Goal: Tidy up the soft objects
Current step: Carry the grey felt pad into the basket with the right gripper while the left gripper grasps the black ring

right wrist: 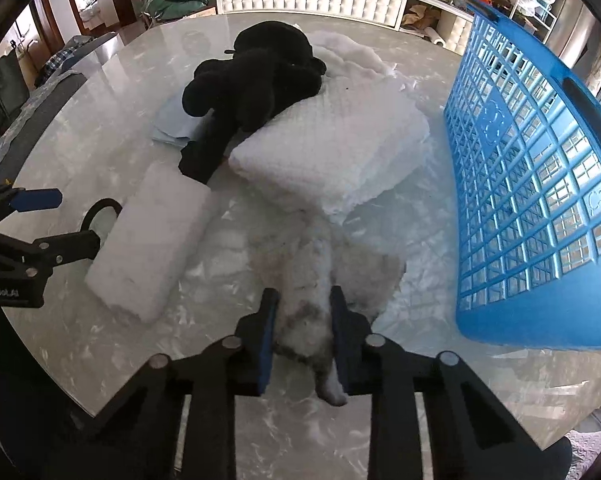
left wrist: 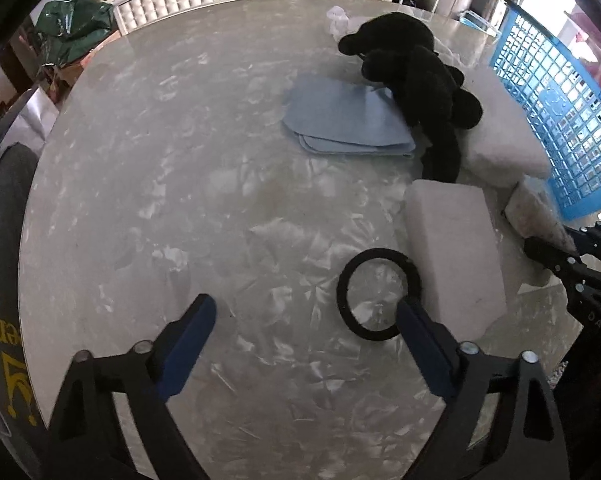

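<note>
Two grippers: right gripper (right wrist: 303, 320), lower centre, clenched on furry toy (right wrist: 312, 280); left gripper (left wrist: 306, 320) released; next, lift into basket (right wrist: 540, 200), right

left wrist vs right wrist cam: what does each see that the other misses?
Only the left wrist view shows the whole black ring on the table, the open left gripper with nothing between its fingers, and most of the light blue cloth.

Only the right wrist view shows the right gripper shut on the white furry toy, and the full top of the white folded blanket.

Both show the black plush, the white foam block, the blue basket and the marble table.
</note>
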{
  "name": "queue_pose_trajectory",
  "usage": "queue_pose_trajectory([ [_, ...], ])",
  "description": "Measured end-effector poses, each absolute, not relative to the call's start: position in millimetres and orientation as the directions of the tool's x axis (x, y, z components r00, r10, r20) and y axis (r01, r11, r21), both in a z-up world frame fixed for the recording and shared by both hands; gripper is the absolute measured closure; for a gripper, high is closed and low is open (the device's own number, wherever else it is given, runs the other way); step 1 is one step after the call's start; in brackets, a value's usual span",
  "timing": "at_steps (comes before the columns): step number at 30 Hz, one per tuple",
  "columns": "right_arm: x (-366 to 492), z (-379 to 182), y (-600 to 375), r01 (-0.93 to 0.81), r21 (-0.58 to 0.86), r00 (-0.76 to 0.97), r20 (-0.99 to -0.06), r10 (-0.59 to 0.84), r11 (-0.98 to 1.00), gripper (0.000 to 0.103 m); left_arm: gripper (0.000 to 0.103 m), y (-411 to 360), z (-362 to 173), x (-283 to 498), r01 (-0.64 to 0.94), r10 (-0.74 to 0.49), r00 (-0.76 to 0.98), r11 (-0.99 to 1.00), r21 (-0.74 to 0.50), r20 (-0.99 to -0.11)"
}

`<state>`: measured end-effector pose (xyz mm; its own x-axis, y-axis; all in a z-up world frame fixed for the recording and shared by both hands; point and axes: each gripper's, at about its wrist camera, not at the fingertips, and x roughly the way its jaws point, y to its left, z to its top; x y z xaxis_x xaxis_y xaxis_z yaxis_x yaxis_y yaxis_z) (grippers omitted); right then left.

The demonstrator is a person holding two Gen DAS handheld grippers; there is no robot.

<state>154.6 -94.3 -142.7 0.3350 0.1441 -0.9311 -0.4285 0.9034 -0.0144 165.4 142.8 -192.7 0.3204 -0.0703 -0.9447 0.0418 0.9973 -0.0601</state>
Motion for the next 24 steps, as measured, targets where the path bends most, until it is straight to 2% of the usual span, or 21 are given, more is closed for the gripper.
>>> queue_pose_trajectory([
  [1, 154.6, -142.9, -96.2, -0.422, -0.006, 0.332, -0.932, 0.148, 0.906, 0.083, 0.025, 142.2, -192.0, 166.6, 0.045, -0.059, 0.314, 0.998, -0.047, -0.948],
  [5, 152.1, -141.5, -99.0, -0.420, 0.002, 0.335, -0.929, 0.157, 0.908, 0.088, 0.034, 138.5, -190.5, 171.2, 0.060, -0.030, 0.310, 0.998, -0.012, -0.950],
  [11, 147.6, -129.9, -109.9, -0.415, 0.033, 0.338, -0.922, 0.188, 0.909, 0.089, 0.064, 144.1, -185.3, 171.9, 0.044, -0.029, 0.307, 0.999, -0.017, -0.951],
  [13, 147.1, -123.9, -110.0, -0.421, 0.036, 0.338, -0.921, 0.194, 0.906, 0.089, 0.082, 147.6, -181.9, 171.7, 0.026, -0.028, 0.304, 0.999, -0.021, -0.952],
  [16, 143.7, -114.0, -112.9, -0.428, 0.048, 0.344, -0.915, 0.212, 0.903, 0.089, 0.094, 152.2, -179.0, 171.6, 0.018, -0.038, 0.301, 0.999, -0.034, -0.953],
  [19, 147.1, -102.7, -105.1, -0.440, 0.052, 0.351, -0.909, 0.226, 0.896, 0.089, 0.099, 164.5, -179.2, 166.3, 0.012, -0.051, 0.301, 0.999, -0.049, -0.952],
  [24, 146.0, -72.9, -106.8, -0.461, 0.038, 0.391, -0.888, 0.241, 0.887, 0.089, 0.099, 162.9, -180.5, 157.1, -0.001, -0.070, 0.308, 0.997, -0.073, -0.949],
])
